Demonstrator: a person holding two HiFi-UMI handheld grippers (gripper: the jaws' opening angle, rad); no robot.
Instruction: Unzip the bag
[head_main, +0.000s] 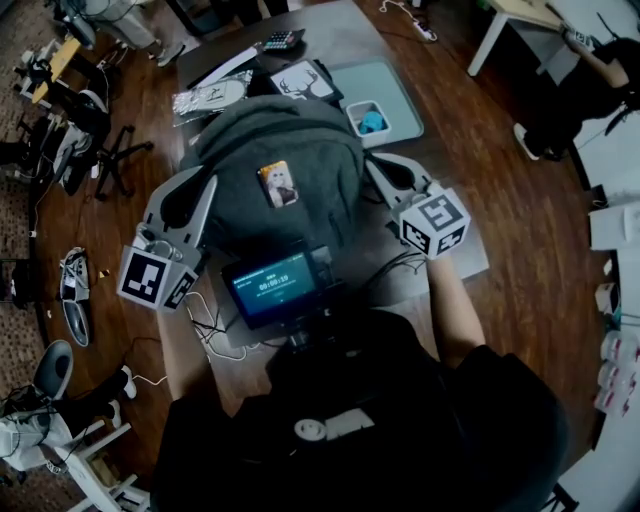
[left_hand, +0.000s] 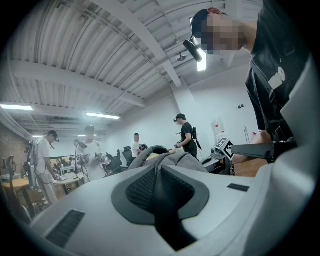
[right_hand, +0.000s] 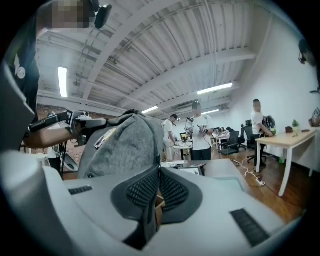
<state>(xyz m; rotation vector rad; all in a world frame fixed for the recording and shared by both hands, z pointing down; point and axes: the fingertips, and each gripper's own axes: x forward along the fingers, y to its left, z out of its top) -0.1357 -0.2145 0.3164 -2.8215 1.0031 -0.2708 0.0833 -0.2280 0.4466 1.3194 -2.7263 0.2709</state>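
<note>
A grey backpack stands on the table in front of me, with a small picture badge on its front. My left gripper is at the bag's left side. In the left gripper view this gripper is shut on a fold of the backpack's grey fabric. My right gripper sits at the bag's right side. In the right gripper view it is shut, and a thin dark tab that looks like the zipper pull sticks up at its tips, beside the backpack.
Behind the bag lie a teal mat, a small white box holding something blue, a deer picture and a calculator. A screen hangs at my chest. Several people stand around the room, and a desk is at the right.
</note>
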